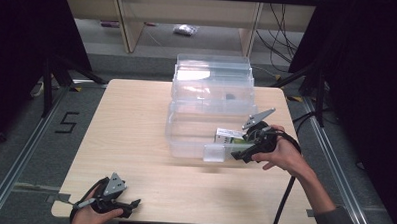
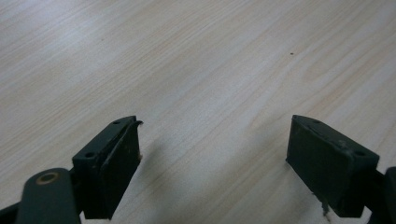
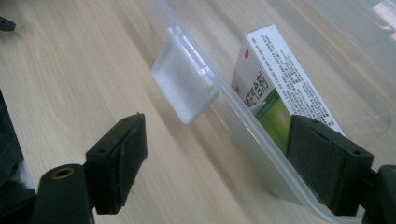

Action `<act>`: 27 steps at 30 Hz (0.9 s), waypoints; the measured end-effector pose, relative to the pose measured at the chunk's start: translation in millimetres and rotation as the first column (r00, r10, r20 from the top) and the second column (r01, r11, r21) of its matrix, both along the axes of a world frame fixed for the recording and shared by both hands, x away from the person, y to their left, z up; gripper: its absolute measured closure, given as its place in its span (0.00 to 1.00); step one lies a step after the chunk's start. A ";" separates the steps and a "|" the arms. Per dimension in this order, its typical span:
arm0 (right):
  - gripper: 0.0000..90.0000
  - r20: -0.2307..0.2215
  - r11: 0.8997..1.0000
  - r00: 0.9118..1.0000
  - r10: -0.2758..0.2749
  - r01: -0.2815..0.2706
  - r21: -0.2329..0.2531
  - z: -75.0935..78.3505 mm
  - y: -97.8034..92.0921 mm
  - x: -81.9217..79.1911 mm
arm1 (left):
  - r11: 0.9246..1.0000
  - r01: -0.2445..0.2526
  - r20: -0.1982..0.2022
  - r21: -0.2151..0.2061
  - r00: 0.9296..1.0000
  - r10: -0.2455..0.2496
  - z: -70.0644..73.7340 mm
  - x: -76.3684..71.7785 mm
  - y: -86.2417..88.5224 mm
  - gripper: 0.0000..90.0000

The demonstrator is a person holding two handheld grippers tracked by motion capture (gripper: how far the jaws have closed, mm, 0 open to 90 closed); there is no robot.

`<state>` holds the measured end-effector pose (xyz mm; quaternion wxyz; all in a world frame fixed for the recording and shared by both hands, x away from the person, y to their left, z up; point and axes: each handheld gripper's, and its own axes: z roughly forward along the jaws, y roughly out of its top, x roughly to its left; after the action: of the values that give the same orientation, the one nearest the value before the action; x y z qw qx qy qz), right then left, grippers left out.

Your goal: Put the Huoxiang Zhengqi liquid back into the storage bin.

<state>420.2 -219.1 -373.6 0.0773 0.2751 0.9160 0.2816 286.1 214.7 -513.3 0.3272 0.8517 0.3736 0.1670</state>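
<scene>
While the spread right gripper (image 3: 219, 163) straddles the clear plastic bin's near wall (image 3: 243, 116), the white-and-green cardboard box (image 3: 275, 84) lies just inside, long axis running away; the left gripper (image 2: 212, 158) rests open, well apart.

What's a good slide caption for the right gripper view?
Open right gripper straddles the clear bin wall beside a white-and-green carton.

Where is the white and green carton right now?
In the high view the white and green carton lies inside the clear bin, by its front-right wall, close to the right gripper and the bin's latch.
</scene>
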 end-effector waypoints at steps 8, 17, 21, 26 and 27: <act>0.22 0.005 1.000 1.000 -0.020 0.020 0.013 0.2 -2.7 -9.8 | 0.999 0.023 -0.015 0.028 1.000 -0.023 2.7 0.4 2.1 0.19; 0.21 0.019 0.999 1.000 -0.024 0.023 0.033 1.4 -4.4 -24.2 | 1.000 0.019 -0.007 0.020 1.000 -0.019 1.7 0.7 2.1 0.19; 0.21 0.015 0.998 0.999 -0.038 0.037 0.040 -1.8 -4.9 -28.2 | 1.000 -0.003 -0.001 -0.004 1.000 0.003 0.5 0.3 0.4 0.19; 0.20 0.028 0.998 0.999 -0.033 0.032 0.053 -7.3 -3.6 -37.0 | 1.000 -0.002 -0.008 -0.004 1.000 0.002 0.9 0.0 0.2 0.19; 0.20 0.028 0.998 0.999 -0.033 0.032 0.053 -7.3 -3.6 -37.0 | 1.000 -0.002 -0.008 -0.004 1.000 0.002 0.9 0.0 0.2 0.19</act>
<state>383.2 -222.7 -381.0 0.0880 0.2877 0.9024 0.3084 286.1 214.8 -512.4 0.3273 0.8514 0.3760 0.1630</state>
